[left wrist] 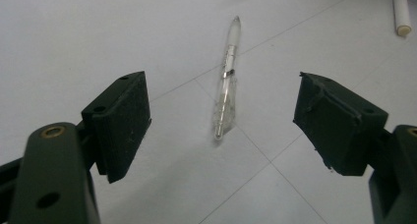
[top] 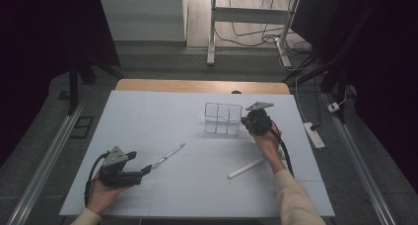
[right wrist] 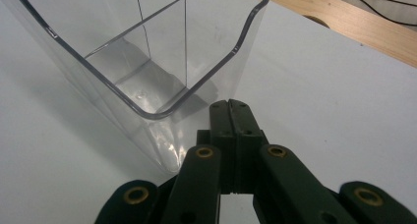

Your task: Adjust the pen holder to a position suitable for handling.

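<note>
**Left tongs wide over a clear pen, right tongs closed beside a clear organiser**

High view: the left gripper (top: 146, 169) sits at about 7 o'clock on the white table (top: 148, 116), held in a hand (top: 101, 194), its tips pointing toward 2 o'clock. The clear pen (top: 168, 155) lies just beyond those tips, running on toward 2 o'clock. The right gripper (top: 245, 120) is at about 2 o'clock on the table, just beside the right wall of the clear organiser (top: 223, 119), which stands upright with inner dividers. A white tube (top: 246, 168) lies near the right forearm, at 5 o'clock from the organiser.

Left gripper view: the jaws stand wide apart with nothing pressed between them. The clear pen (left wrist: 227, 81) lies flat on the table between and beyond them, its tip toward 12 o'clock, touching neither pad. The white tube's end (left wrist: 401, 10) shows at 1 o'clock.

Right gripper view: the right gripper (right wrist: 230, 105) has its jaws pressed together, holding nothing. Its tips sit close against the rounded corner of the clear organiser (right wrist: 147, 113); whether they touch the wall I cannot tell. The table's wooden edge (right wrist: 344, 20) runs at 1 o'clock
</note>
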Motion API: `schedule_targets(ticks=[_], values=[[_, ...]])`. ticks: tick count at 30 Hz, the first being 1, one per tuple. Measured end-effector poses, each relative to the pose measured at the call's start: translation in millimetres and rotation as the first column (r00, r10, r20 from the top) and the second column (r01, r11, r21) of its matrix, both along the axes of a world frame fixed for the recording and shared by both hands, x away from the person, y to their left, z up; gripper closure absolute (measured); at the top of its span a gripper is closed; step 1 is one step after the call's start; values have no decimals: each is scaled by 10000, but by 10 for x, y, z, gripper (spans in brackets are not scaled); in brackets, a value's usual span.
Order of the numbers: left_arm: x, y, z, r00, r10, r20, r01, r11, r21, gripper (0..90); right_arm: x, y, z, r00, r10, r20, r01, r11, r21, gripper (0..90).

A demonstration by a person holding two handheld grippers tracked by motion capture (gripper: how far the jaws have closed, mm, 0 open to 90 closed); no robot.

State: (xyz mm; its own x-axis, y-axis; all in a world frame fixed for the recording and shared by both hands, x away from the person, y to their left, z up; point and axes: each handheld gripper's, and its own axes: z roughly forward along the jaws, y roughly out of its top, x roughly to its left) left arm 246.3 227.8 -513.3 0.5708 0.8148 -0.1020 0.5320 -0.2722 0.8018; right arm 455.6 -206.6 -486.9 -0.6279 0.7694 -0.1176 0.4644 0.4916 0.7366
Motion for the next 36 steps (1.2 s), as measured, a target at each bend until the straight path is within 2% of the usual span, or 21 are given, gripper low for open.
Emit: schedule_targets(ticks=[17,21,36], values=[[-12,-1,-18,9999,79,-93,-79,10000,23,217,50,192,6,9995,313,78,-313,9995,-16,891],[-17,-12,-23,9999,92,-115,-91,9999,51,217,38,247,21,9989,371,298,-367,9992,-141,891],[-27,1,-35,9997,162,-164,-160,9998,83,217,91,357,5,9980,526,341,-527,9986,22,891]])
